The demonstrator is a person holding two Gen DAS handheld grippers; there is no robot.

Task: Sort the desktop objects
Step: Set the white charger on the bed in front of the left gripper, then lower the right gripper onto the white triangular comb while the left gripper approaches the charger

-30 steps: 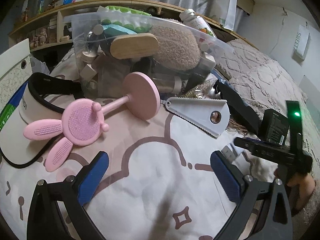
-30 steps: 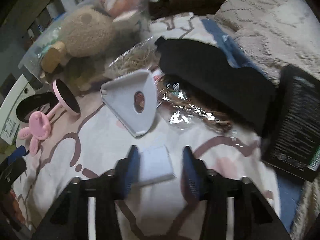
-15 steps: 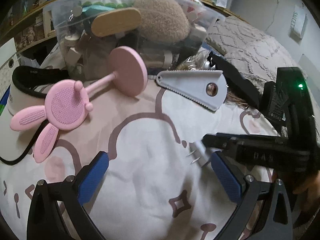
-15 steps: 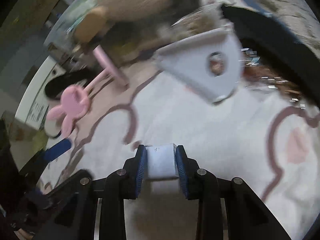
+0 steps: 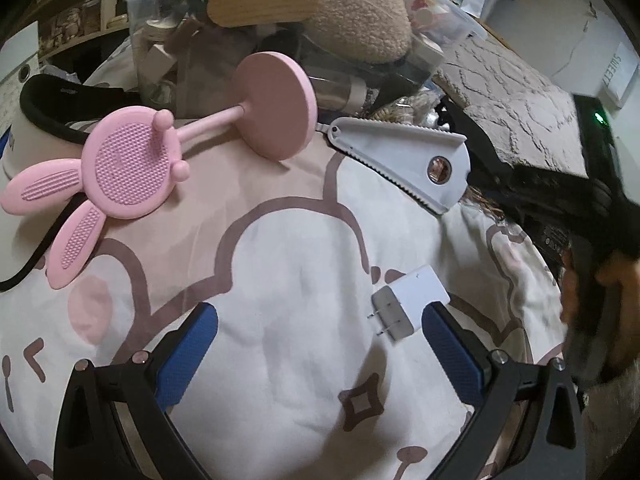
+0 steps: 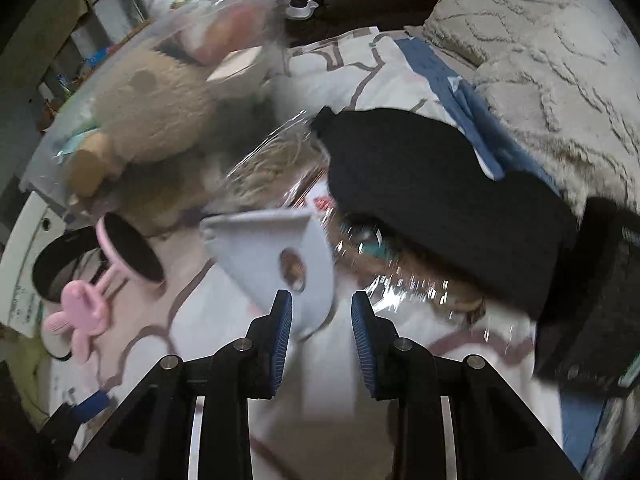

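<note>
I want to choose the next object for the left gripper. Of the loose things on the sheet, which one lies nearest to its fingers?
The white plug adapter, lying just beside the left gripper's right-hand finger. The pink rabbit stand and grey toothed scraper lie farther up.

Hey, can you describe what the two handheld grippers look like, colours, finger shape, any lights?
Both grippers, left gripper and right gripper, have black angular frames with silver bolts at the finger joints. Their fingers carry flat blue pads with a fine ribbed texture. In the left wrist view, the right gripper's black body shows a small green light.
</note>
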